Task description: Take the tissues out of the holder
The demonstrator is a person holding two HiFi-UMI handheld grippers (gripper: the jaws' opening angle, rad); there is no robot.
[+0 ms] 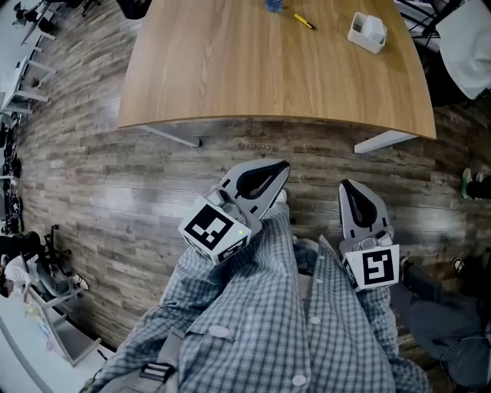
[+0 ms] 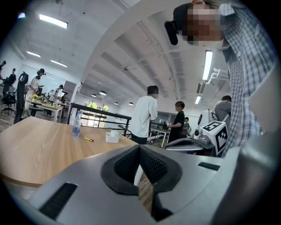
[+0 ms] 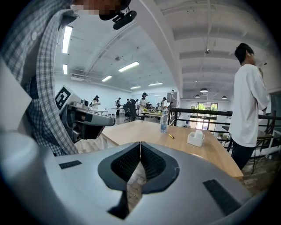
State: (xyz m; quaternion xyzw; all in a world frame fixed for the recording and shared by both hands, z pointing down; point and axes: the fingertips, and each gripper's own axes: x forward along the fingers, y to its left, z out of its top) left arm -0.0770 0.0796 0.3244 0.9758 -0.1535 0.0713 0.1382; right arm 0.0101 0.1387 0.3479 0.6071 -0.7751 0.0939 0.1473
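Tissues (image 1: 374, 23) stood in their white holder (image 1: 365, 34) near the far right corner of the wooden table (image 1: 253, 77), the largest thing in view, which lay well ahead of the person. Below it ran the plank floor (image 1: 115, 176), and both tools hung over that floor, well apart from the table.

A checked shirt (image 1: 261, 330) filled the bottom of the head view. The two tools were held close in front of it, probably because the reach for the holder had not begun. The left gripper (image 1: 281, 164) had its jaws pressed together with nothing between them, and the right gripper (image 1: 346, 185) was the same: closed and empty. That looked like a carrying posture, and the jaws would have to part before they could pinch a tissue.

The holder looked light (it might lift along with the tissues), so one tool would likely need to steady it while the other pulled.

A water bottle (image 1: 273, 4) and a yellow pen (image 1: 304, 21) lay to the holder's left, apart from it and unlikely to get in the way.
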